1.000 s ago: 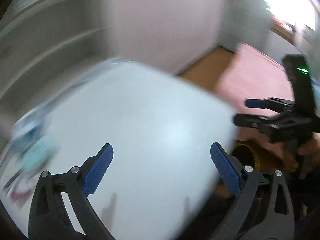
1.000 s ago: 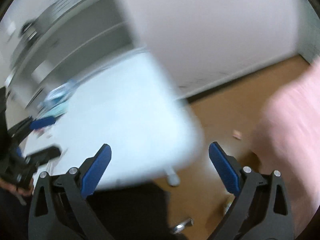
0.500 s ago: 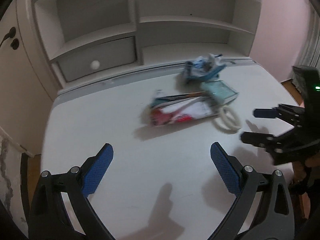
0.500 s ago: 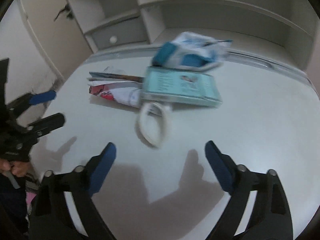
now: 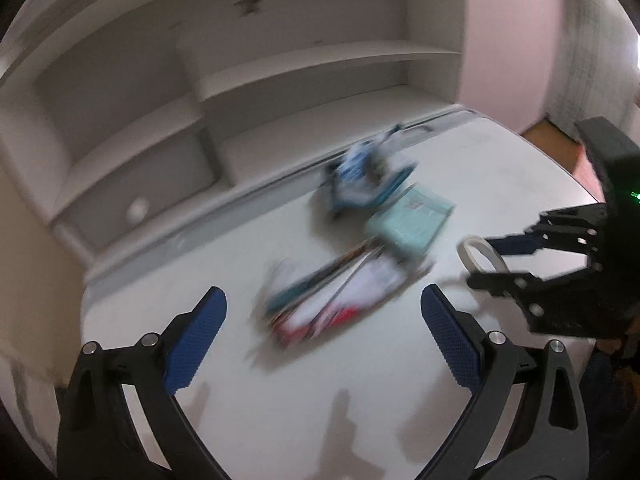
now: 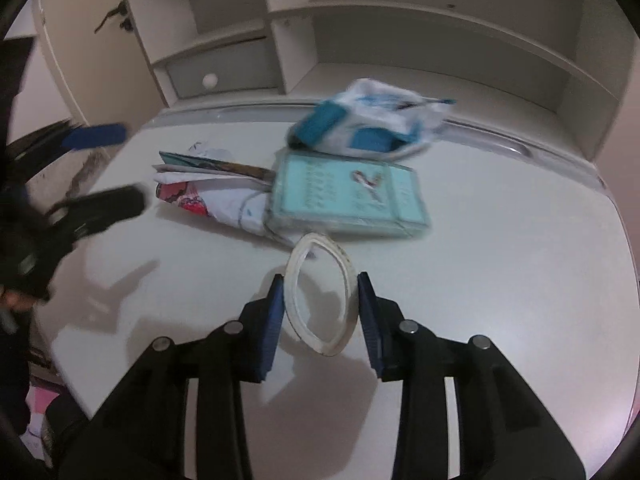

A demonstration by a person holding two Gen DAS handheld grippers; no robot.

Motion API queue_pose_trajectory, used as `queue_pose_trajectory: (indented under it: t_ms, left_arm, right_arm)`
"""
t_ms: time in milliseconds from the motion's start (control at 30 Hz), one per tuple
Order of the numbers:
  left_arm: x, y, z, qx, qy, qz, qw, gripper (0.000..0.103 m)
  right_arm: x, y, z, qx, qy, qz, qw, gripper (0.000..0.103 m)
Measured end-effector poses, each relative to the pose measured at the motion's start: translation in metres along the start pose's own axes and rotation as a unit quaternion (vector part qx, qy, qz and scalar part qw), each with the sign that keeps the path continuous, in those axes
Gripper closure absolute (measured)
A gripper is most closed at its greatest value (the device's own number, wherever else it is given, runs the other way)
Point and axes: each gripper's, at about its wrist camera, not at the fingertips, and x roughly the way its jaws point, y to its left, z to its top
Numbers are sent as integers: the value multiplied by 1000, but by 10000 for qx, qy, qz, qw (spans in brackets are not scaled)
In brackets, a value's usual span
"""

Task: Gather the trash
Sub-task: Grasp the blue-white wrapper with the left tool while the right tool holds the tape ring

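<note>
On the white desk lie a white tape ring, a teal box, a folded red-and-white paper wrapper and a crumpled blue-and-white bag. My right gripper is shut on the tape ring, squeezing it into an oval. In the left wrist view the ring sits between the right gripper's fingers. My left gripper is open and empty, above the desk just short of the wrapper; the box and bag lie beyond.
White shelving with a small drawer stands along the desk's far edge. A pink wall and brown floor lie to the right of the desk.
My right gripper has moved forward and closed on the tape ring. My left gripper has swung toward the trash pile and come closer to the wrapper, still open.
</note>
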Motion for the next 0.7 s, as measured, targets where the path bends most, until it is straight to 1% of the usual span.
queue_pose_trajectory:
  t_ms: [100, 167, 200, 233, 267, 333, 367, 400, 433, 467, 500, 567, 633, 700]
  left_arm:
    - [20, -15, 28, 145, 35, -216, 9997, 8]
    - [38, -23, 49, 78, 187, -285, 9994, 8]
    - [49, -28, 61, 52, 294, -291, 9991, 8]
    - [58, -34, 71, 94, 311, -253, 9992, 8]
    - [65, -39, 77, 140, 319, -232, 9991, 8]
    - [85, -45, 90, 85, 469, -217, 9986, 9]
    - [94, -47, 94, -3, 557, -158, 9983, 15]
    - [98, -49, 96, -25, 609, -123, 9981, 35]
    - [104, -51, 97, -27, 739, -56, 9972, 49]
    - [108, -53, 96, -35, 889, -29, 9960, 74]
    - [109, -53, 95, -86, 901, -28, 9959, 76]
    - [99, -53, 94, -184, 789, 73, 9967, 81]
    - [78, -60, 97, -239, 499, 252, 9982, 81]
    - [58, -70, 99, -259, 290, 307, 9988, 81]
  right_arm:
    - [-19, -26, -17, 293, -20, -81, 9995, 67]
    - [-28, -38, -25, 453, -45, -98, 9989, 67]
    - [-31, -43, -30, 510, -58, -101, 9986, 67]
    - [-36, -51, -35, 607, -76, -113, 9981, 67]
    - [-41, -57, -40, 658, -86, -117, 9977, 67]
    - [-46, -66, -47, 770, -105, -116, 9969, 67]
    - [-49, -71, -51, 821, -120, -115, 9965, 67]
    - [-50, -74, -54, 853, -127, -112, 9962, 67]
    - [-55, -80, -59, 903, -154, -112, 9957, 67]
    - [-56, -81, -59, 923, -176, -120, 9955, 67]
    - [-61, -87, -63, 962, -215, -127, 9950, 67]
    - [-68, -95, -66, 1021, -299, -135, 9942, 67]
    - [-78, -105, -70, 1102, -417, -143, 9929, 67]
    - [-89, -118, -76, 1208, -542, -164, 9911, 67]
